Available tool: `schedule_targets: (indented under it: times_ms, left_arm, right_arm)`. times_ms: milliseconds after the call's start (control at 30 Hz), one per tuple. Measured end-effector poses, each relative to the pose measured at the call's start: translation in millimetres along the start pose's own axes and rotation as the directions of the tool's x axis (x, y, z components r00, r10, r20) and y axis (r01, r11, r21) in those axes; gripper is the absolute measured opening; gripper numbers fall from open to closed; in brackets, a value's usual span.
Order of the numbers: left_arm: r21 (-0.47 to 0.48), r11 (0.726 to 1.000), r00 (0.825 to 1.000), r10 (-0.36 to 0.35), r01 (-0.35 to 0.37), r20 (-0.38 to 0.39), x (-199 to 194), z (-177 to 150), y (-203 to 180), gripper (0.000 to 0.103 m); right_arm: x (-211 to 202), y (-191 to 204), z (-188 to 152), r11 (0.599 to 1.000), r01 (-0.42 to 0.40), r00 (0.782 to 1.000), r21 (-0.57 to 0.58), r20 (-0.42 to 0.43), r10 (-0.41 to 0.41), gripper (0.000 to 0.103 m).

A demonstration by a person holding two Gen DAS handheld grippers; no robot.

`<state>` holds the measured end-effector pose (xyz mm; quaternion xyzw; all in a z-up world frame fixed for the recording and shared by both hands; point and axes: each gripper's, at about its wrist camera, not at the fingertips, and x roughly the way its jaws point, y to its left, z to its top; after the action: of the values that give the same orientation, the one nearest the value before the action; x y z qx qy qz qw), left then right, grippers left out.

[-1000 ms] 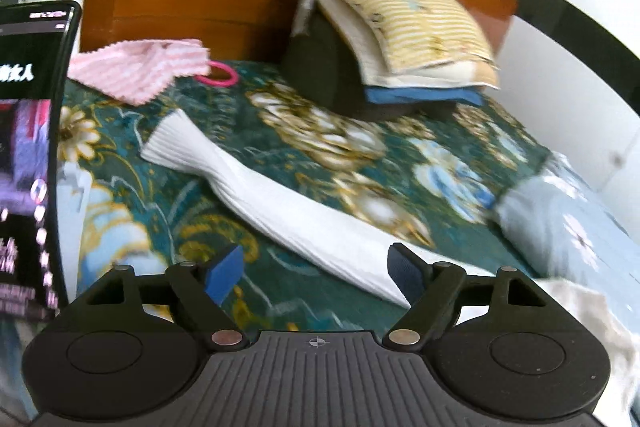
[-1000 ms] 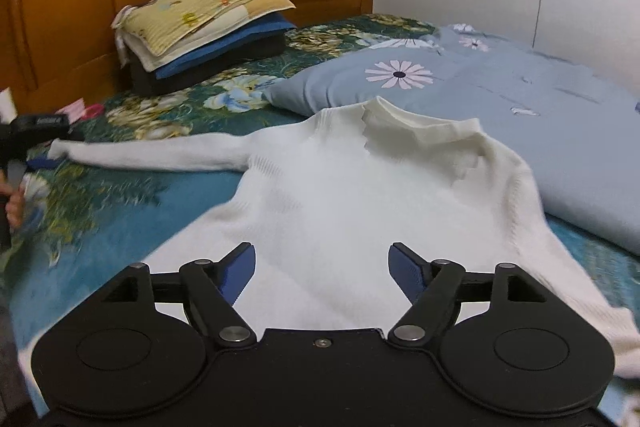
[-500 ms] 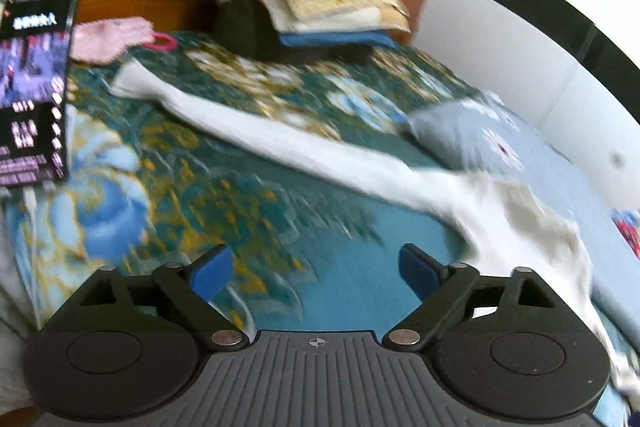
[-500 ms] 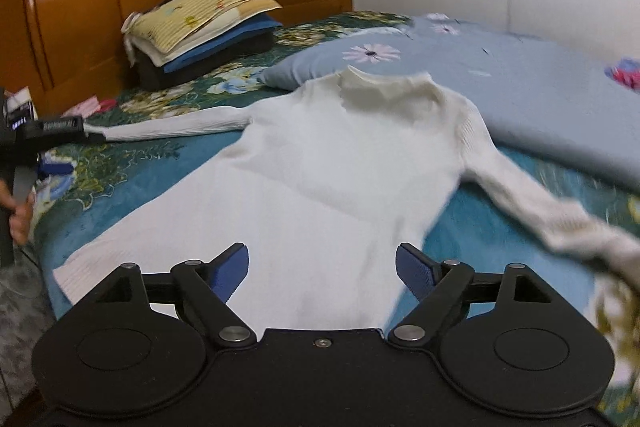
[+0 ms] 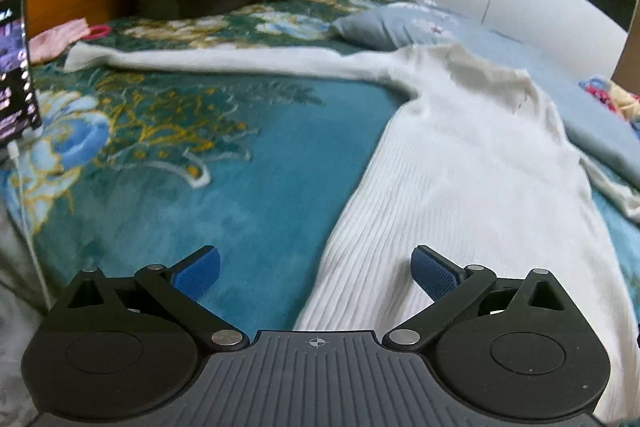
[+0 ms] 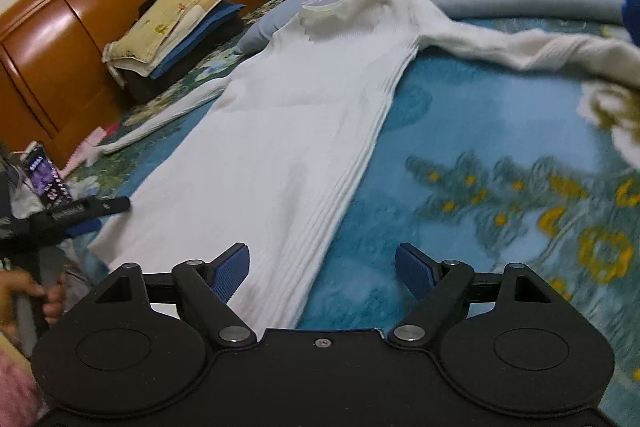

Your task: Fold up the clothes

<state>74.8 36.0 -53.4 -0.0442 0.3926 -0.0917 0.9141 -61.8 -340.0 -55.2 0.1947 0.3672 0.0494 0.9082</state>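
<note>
White ribbed sweater (image 5: 460, 163) lies flat on the teal floral bedspread (image 5: 224, 163), collar toward the headboard (image 6: 120, 11), hem toward the cameras, sleeves spread sideways. Both views now sit lower, over the hem. Left gripper (image 5: 316, 275) and right gripper (image 6: 322, 273), recently widened, gape empty.

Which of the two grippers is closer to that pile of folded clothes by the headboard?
Left. The left gripper sits at the sweater's hem corner on the folded stack's side; the right gripper is at the hem's opposite corner.
</note>
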Motion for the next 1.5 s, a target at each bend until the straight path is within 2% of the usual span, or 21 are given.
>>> schedule_targets:
  times_ms: [100,167,200,233,267,333,400,533,700,733,767,800,867,933,1000,1100,1233,1300,1367,1500]
  left_arm:
    - [0.003,1.000,1.000,0.000,0.000,-0.006,-6.0,-4.8,1.7,0.099]
    - [-0.012,1.000,1.000,-0.011,0.010,-0.012,-10.4,-7.1,4.4,0.095]
    - [-0.030,0.999,1.000,-0.018,0.018,-0.014,-11.9,-7.4,6.3,0.088]
    - [-0.042,0.999,1.000,-0.024,0.024,-0.015,-13.6,-7.8,7.8,0.075]
    - [-0.052,0.998,0.999,-0.034,0.034,-0.014,-15.6,-8.2,9.5,0.067]
    - [-0.089,0.993,0.996,-0.085,0.083,-0.023,-20.9,-10.0,13.3,0.030]
    - [-0.087,0.994,0.997,-0.072,0.070,-0.018,-23.6,-12.5,10.7,0.024]
    - [-0.051,0.998,1.000,-0.026,0.025,-0.018,-23.7,-17.3,2.1,0.024]
    - [0.000,1.000,1.000,0.012,-0.012,-0.018,-24.3,-14.7,-9.5,0.027]
    - [0.004,1.000,1.000,0.015,-0.014,-0.019,-25.6,-13.5,-10.4,0.038]
    - [0.013,1.000,1.000,0.016,-0.016,-0.015,-27.9,-12.4,-11.9,0.044]
    - [0.023,0.999,1.000,0.022,-0.022,-0.004,-31.0,-10.8,-13.9,0.049]
    - [0.036,0.999,0.999,0.033,-0.033,0.021,-37.5,-6.8,-18.3,0.050]
    - [0.042,0.998,0.998,0.039,-0.041,0.047,-43.8,-2.2,-23.1,0.067]
    - [0.046,0.998,0.996,0.034,-0.038,0.083,-50.5,3.2,-31.2,0.073]
    - [0.068,0.998,0.994,0.004,-0.012,0.112,-54.7,10.8,-50.2,0.081]
    - [0.086,0.995,0.991,-0.061,0.050,0.122,-50.3,17.1,-76.7,0.081]
    - [0.081,0.991,0.987,-0.116,0.107,0.114,-42.0,23.3,-93.0,0.081]
    - [0.098,0.984,0.982,-0.161,0.151,0.100,-29.7,29.6,-116.0,0.081]
    - [0.150,0.953,0.959,-0.276,0.265,0.059,0.3,42.2,-175.6,0.081]
  right_arm:
    - [3.8,3.8,-5.2,1.000,-0.027,1.000,0.006,-0.014,0.027,0.063]
    - [7.0,6.3,-7.7,0.999,-0.043,0.999,0.009,-0.025,0.043,0.035]
    - [8.6,7.6,-9.0,0.999,-0.050,0.998,0.011,-0.031,0.051,0.028]
    - [10.2,8.8,-10.2,0.998,-0.058,0.998,0.013,-0.036,0.059,0.017]
    - [10.3,7.2,-10.4,0.997,-0.073,0.997,0.034,-0.038,0.074,0.012]
    - [8.0,4.4,-9.7,0.995,-0.082,0.996,0.059,-0.029,0.084,0.010]
    - [2.8,2.2,-9.6,0.993,-0.089,0.996,0.072,-0.008,0.090,0.010]
    - [2.1,-1.4,-12.2,0.996,-0.061,0.998,0.063,-0.019,0.062,0.009]
    - [5.2,-3.5,-11.5,0.996,-0.071,0.997,0.053,-0.032,0.073,0.012]
    - [4.4,-4.0,-10.1,0.996,-0.075,0.996,0.051,-0.033,0.077,0.014]
    - [1.0,-5.2,-7.7,0.996,-0.078,0.997,0.049,-0.022,0.079,0.021]
    - [-2.5,-6.3,-5.3,0.996,-0.080,0.997,0.047,-0.010,0.081,0.022]
    - [-13.7,-11.1,3.2,0.998,-0.066,0.997,0.022,0.042,0.065,0.025]
    - [-23.2,-19.6,13.6,1.000,-0.015,0.995,-0.004,0.099,0.016,0.032]
    - [-28.4,-34.4,25.0,0.999,0.048,0.989,-0.005,0.143,-0.047,0.035]
    - [-31.9,-67.4,48.5,0.985,0.168,0.966,0.040,0.195,-0.173,0.035]
    - [-26.7,-107.4,78.6,0.959,0.277,0.937,0.065,0.203,-0.285,0.035]
    - [-27.3,-128.3,88.2,0.938,0.335,0.916,0.085,0.206,-0.345,0.034]
    - [-30.7,-144.4,88.1,0.912,0.395,0.890,0.111,0.199,-0.410,0.035]
    - [-41.1,-165.2,68.8,0.896,0.420,0.880,0.142,0.178,-0.441,0.035]
